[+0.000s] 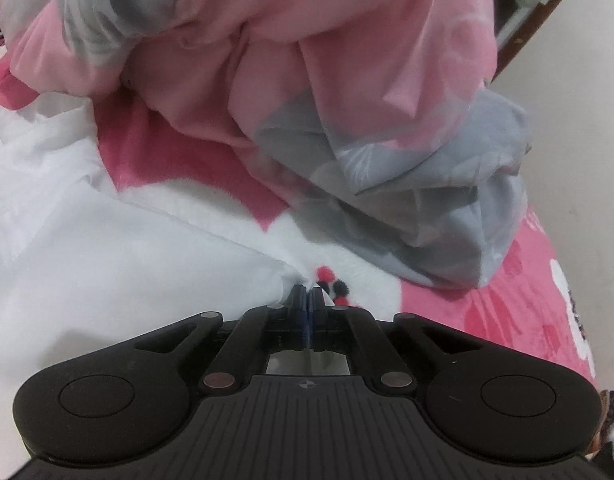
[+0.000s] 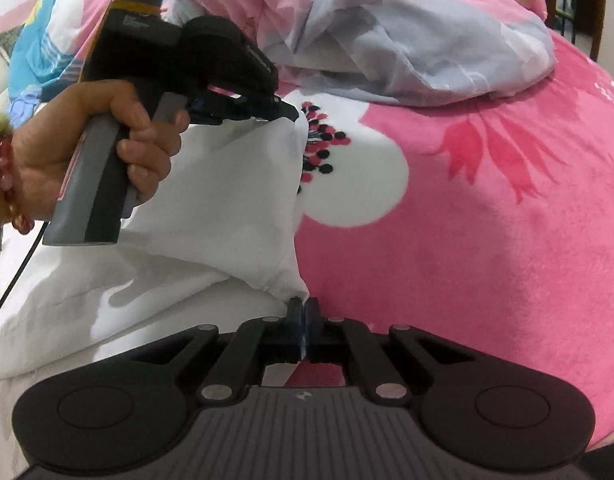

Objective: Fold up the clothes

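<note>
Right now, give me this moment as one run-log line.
left tool: shut on white cloth corner | right tool: shut on another corner | cloth lifted over pink floral blanket | pink-grey bedding: heaped behind

Bed's covered in a fuzzy pink blanket with big white flowers on it — black and red dots in the flower's middle. Piled at the far end is a crumpled pink and grey sheet, thin stuff with a pale leaf print, bunched in thick folds right on the blanket. There's a blue cartoon-print cloth off to the left behind it — can't tell what it is. Bit of brown wooden furniture and pale floor past the bed edge.
</note>
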